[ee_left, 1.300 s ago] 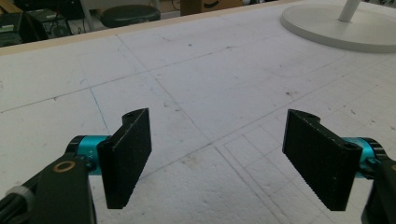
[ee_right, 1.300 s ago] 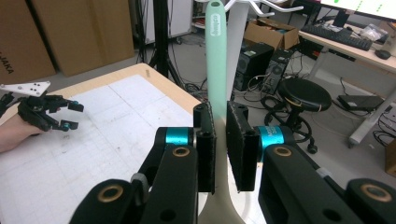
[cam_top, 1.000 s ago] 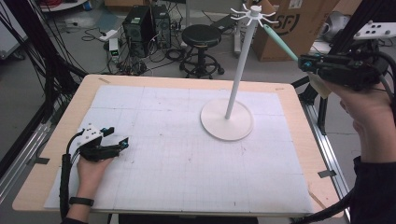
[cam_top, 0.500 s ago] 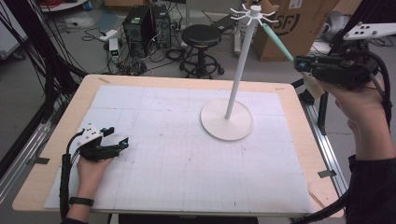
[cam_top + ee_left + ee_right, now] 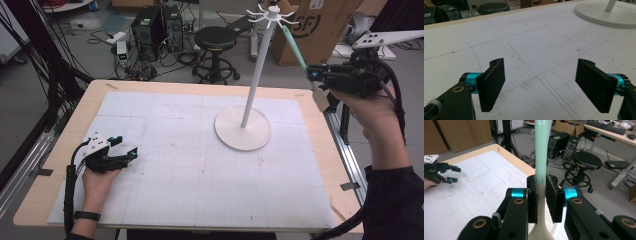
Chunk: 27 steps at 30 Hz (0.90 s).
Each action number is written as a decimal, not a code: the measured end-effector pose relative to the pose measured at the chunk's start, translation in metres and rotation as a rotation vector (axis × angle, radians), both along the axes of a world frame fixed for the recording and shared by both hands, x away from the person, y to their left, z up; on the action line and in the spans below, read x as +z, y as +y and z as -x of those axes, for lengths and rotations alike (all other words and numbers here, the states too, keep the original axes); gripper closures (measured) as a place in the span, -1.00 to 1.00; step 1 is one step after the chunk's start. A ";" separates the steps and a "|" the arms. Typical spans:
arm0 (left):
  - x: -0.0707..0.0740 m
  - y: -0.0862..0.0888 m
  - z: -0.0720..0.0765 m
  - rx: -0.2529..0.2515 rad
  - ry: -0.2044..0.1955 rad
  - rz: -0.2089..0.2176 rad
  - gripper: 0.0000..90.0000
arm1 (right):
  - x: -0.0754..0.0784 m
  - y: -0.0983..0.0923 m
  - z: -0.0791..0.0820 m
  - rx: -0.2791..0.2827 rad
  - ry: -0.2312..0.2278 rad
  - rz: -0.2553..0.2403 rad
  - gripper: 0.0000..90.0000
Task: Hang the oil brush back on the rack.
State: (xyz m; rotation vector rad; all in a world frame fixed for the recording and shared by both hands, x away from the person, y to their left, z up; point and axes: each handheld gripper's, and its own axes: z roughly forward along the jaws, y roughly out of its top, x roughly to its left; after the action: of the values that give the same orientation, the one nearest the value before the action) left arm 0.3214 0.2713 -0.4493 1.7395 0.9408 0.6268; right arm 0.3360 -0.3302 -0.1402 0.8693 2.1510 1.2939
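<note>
A white stand (image 5: 257, 65) with a ring of hooks (image 5: 272, 12) on top rises from a round base (image 5: 243, 128) on the far right of the mat. My right gripper (image 5: 312, 75) is held in the air right of the pole, shut on a utensil with a mint-green handle (image 5: 295, 47); its cream head (image 5: 320, 100) hangs below the jaws. The handle's tip reaches up close to the hooks. In the right gripper view the handle (image 5: 541, 150) stands upright in my right gripper (image 5: 541, 195). My left gripper (image 5: 127, 150) rests open on the mat, nothing in it (image 5: 540, 85).
A white gridded mat (image 5: 200, 165) covers the wooden table (image 5: 320, 130). Behind the table stand a black stool (image 5: 216, 40), computer towers (image 5: 157, 25) with cables, and a cardboard box (image 5: 320, 30). My left gripper (image 5: 442, 173) appears far off in the right gripper view.
My right gripper has shifted a little left toward the stand with the utensil, whose handle now stands steeper. The left gripper has stayed put.
</note>
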 end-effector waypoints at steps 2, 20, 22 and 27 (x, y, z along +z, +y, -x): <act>0.000 0.000 0.000 -0.001 0.000 0.000 -0.46 | -0.005 -0.001 0.000 0.007 -0.001 -0.015 0.56; 0.000 0.000 0.001 0.001 -0.002 -0.008 -0.46 | -0.103 -0.019 0.020 0.127 -0.011 -0.154 -0.21; 0.000 -0.001 0.001 0.001 -0.002 -0.009 -0.46 | -0.117 -0.020 0.024 0.135 -0.012 -0.172 -0.27; 0.000 -0.001 0.001 0.001 -0.004 -0.007 -0.46 | -0.154 -0.020 0.031 0.152 -0.009 -0.206 -0.37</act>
State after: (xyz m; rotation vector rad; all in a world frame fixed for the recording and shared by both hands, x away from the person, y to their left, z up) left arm 0.3208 0.2705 -0.4493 1.7428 0.9380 0.6351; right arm 0.3046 -0.3501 -0.2938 0.7883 2.1387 1.6143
